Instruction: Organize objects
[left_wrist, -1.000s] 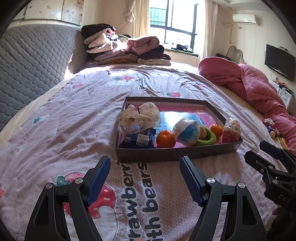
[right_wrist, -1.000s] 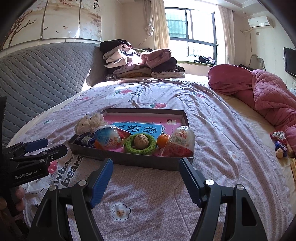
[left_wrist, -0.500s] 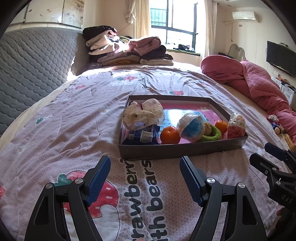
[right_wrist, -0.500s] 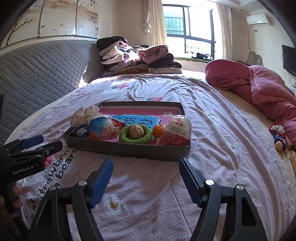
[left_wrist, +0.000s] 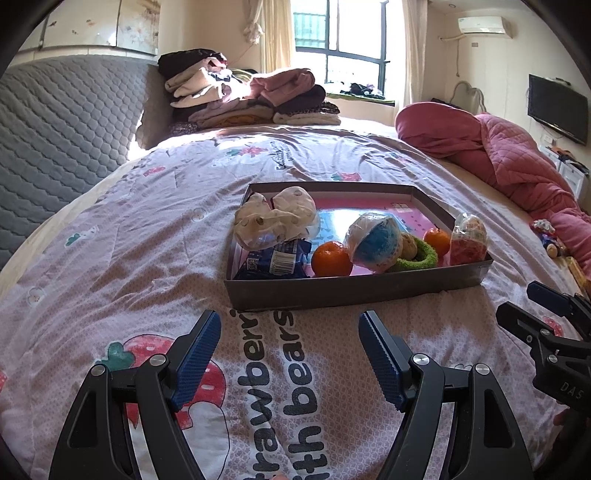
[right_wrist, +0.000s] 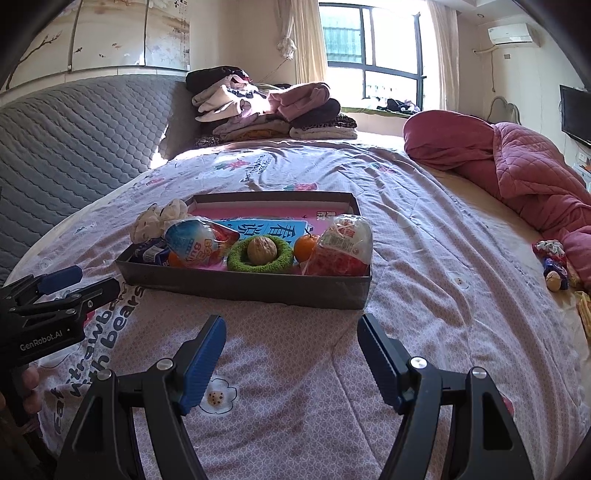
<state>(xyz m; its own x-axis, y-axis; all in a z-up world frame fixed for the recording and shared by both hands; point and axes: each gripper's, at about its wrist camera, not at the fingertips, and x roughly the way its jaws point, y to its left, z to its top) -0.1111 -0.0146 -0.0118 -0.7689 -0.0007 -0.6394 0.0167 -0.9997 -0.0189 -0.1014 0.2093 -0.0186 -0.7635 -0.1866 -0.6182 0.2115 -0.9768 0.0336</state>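
A dark shallow box (left_wrist: 354, 290) (right_wrist: 236, 286) lies on the bed. It holds a cream cloth bundle (left_wrist: 275, 218), a blue snack packet (left_wrist: 275, 258), an orange (left_wrist: 331, 258), a blue egg-shaped toy (left_wrist: 375, 242) (right_wrist: 197, 240), a green ring (right_wrist: 258, 260) with a walnut (right_wrist: 261, 250) in it, a second orange (right_wrist: 306, 246) and a red egg-shaped pack (right_wrist: 341, 247). My left gripper (left_wrist: 290, 354) is open and empty, short of the box's near wall. My right gripper (right_wrist: 291, 354) is open and empty, short of the box's near right corner.
The bed has a pink printed cover (left_wrist: 110, 258). A grey quilted headboard (right_wrist: 66, 147) stands at the left. Folded clothes (left_wrist: 251, 96) are stacked at the far end. A red quilt (right_wrist: 517, 162) lies at the right, with small wrapped items (right_wrist: 554, 266) beside it.
Both grippers have drawn back a little from the box, which now sits farther off in both views. Both stay open and empty.
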